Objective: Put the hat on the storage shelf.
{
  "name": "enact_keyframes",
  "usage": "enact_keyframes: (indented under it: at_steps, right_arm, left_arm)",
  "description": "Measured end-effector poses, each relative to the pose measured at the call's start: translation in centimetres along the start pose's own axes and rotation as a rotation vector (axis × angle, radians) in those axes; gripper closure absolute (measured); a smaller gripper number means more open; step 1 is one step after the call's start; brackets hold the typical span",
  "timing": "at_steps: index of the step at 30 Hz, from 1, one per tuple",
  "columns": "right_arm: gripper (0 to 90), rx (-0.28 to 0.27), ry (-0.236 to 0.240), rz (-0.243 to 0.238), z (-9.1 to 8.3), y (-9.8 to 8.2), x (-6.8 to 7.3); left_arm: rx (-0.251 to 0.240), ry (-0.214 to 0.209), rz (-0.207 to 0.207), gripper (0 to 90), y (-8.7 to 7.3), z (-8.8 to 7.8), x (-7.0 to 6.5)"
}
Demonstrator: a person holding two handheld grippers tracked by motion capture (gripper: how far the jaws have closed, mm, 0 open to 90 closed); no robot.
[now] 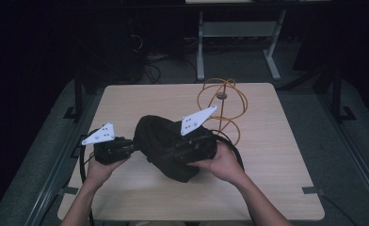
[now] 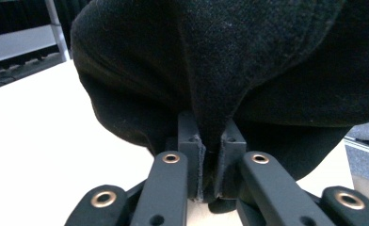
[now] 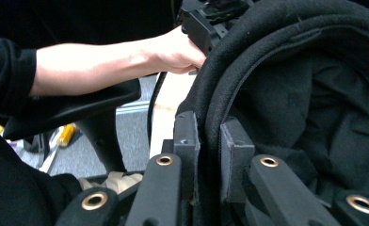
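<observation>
A black fabric bag [image 1: 161,141] sits bunched in the middle of the light wooden table [image 1: 267,155]. My left gripper [image 1: 128,148] is at the bag's left side, shut on a fold of the black fabric [image 2: 211,94]; the fold is pinched between the pads [image 2: 192,160]. My right gripper [image 1: 182,153] lies on the bag's right side, shut on the bag's thick piped rim [image 3: 211,108], which runs down between its two pads [image 3: 234,155]. The bag's dark inside [image 3: 324,108] shows to the right of that rim.
A coil of orange cable [image 1: 222,101] lies at the table's back, just behind the bag. Black cables [image 1: 83,162] trail from the grippers. A white desk frame [image 1: 239,42] stands on the floor beyond the table. An office chair's armrest [image 3: 79,106] is near the person's arm.
</observation>
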State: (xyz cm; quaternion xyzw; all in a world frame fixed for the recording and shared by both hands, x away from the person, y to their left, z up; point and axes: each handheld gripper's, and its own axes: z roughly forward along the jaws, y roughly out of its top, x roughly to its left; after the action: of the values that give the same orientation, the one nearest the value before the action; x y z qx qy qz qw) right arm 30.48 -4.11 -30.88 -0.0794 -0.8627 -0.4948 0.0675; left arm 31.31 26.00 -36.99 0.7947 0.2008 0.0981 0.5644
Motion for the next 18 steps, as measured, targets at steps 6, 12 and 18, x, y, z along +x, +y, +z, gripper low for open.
enact_keyframes:
  at_steps: [6,12,18]
  right_arm:
    - [78.5,-0.037,-0.007,0.017,-0.8,-0.9,-0.4]
    - [73.8,-0.102,-0.028,0.031,-1.9,-1.8,-0.7]
    - [66.9,-0.098,-0.095,0.02,-2.4,-2.8,-0.6]
  left_arm:
    - [0.018,0.016,0.023,85.1,1.5,-0.3,0.0]
    - [0.034,0.036,0.045,85.5,4.3,-0.7,0.0]
    - [0.046,0.052,0.089,85.8,7.5,-0.7,0.0]
